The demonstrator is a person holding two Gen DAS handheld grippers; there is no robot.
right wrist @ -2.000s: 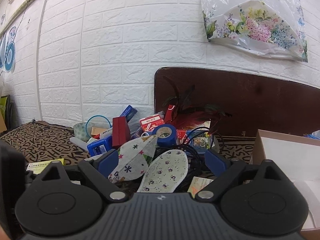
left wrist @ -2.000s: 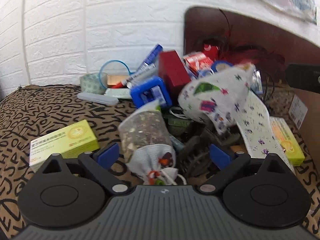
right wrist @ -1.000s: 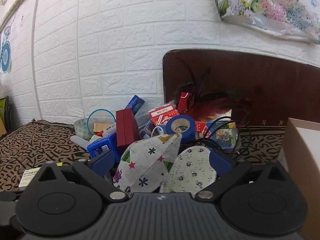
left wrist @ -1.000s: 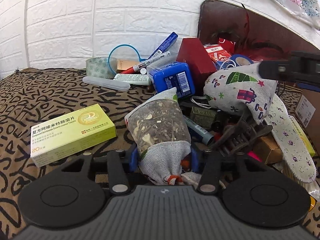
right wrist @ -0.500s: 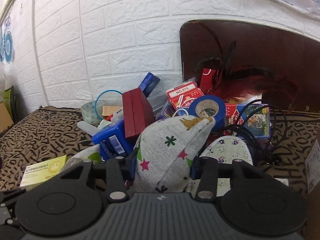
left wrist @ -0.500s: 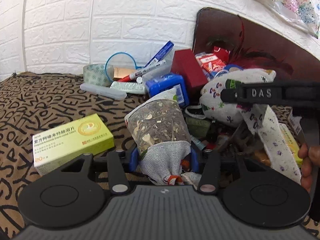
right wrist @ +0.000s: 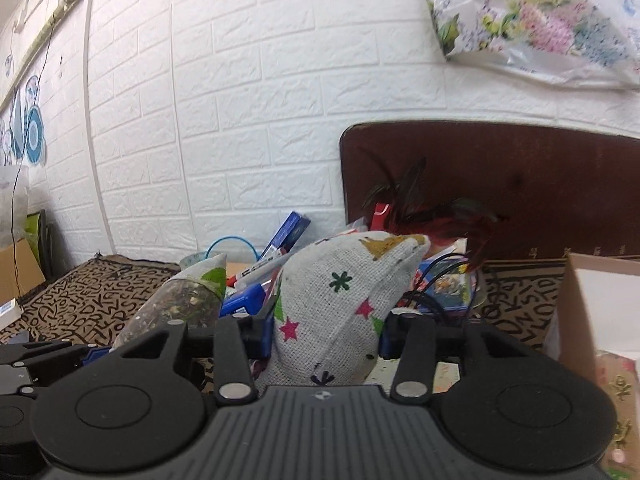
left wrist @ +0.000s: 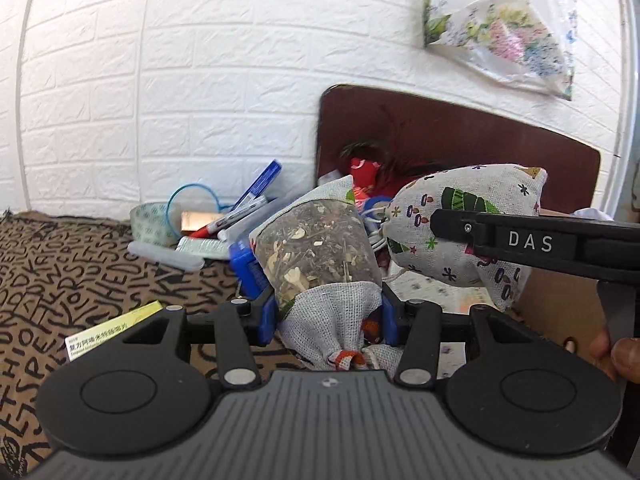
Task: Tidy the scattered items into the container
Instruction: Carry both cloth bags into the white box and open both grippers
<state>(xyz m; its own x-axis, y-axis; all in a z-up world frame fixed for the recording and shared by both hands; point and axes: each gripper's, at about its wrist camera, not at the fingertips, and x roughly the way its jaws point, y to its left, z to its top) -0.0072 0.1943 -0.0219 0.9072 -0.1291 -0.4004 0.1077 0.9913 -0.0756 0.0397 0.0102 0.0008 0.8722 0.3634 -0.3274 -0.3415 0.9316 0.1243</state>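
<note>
Left hand-held gripper (left wrist: 327,318) clamping herb sachet (left wrist: 320,264), right hand-held gripper (right wrist: 325,334) clamping printed pouch (right wrist: 340,304)

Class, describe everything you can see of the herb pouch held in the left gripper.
The herb pouch has a clear upper part showing dried leaves and pale chips, a coarse grey-white cloth lower part and a printed cloth tip. It is held off the patterned cloth, gathered end toward the camera with an orange tie there. The left gripper is shut on the cloth part, its blue fingers pressing both sides. Nothing else visibly touches it.
</note>
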